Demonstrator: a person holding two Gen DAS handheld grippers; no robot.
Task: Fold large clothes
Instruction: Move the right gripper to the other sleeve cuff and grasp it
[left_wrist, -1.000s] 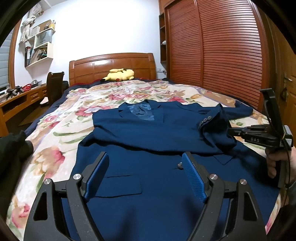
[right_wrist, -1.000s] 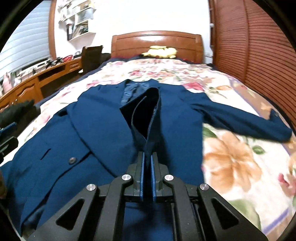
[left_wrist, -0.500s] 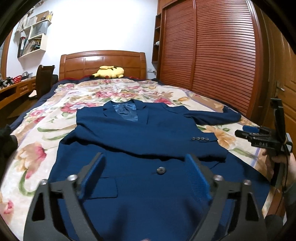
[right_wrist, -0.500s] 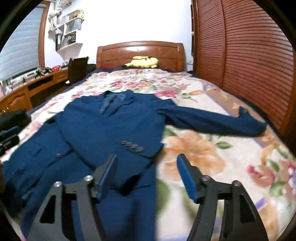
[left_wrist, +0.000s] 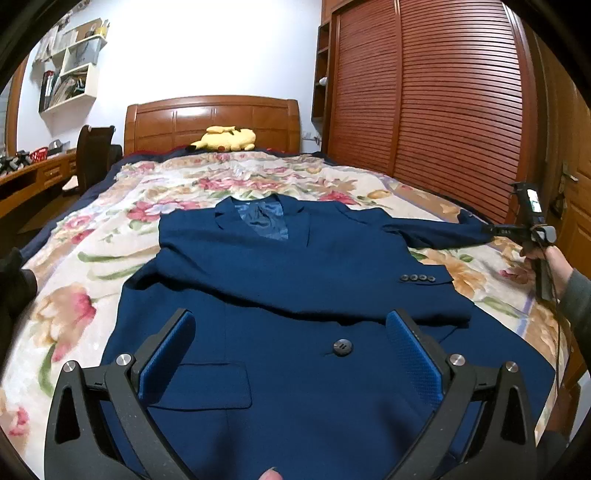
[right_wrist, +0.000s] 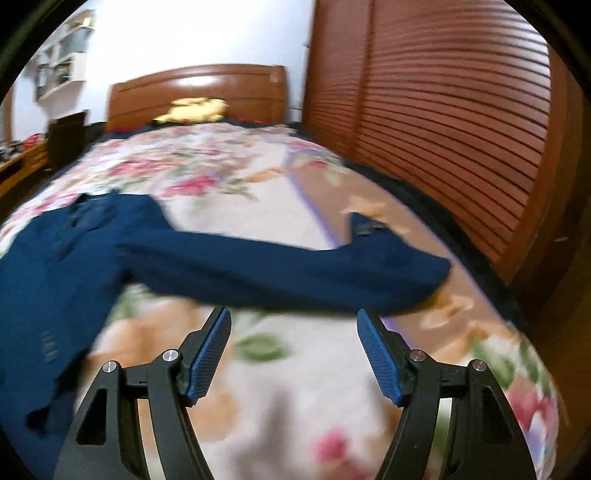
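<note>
you are holding your left gripper (left_wrist: 290, 334) wide open above the blue jacket (left_wrist: 295, 280); your right gripper (right_wrist: 293, 328), just opened and empty, is facing its outstretched sleeve (right_wrist: 280, 273).

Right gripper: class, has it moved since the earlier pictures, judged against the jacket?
Yes. The right gripper has swung off the jacket, rightward toward the outstretched sleeve, near the wardrobe, its jaws just opened, empty.

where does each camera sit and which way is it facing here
Left wrist: sits on the left hand-held gripper, above the navy suit jacket, facing the headboard; a fingertip, the right hand and sleeve show.
Right wrist: sits on the right hand-held gripper, open over the floral bedspread, facing the outstretched sleeve and louvred wardrobe; blurred, no body visible.
Shared: jacket, bedspread, headboard, yellow plush toy, wardrobe.
</note>
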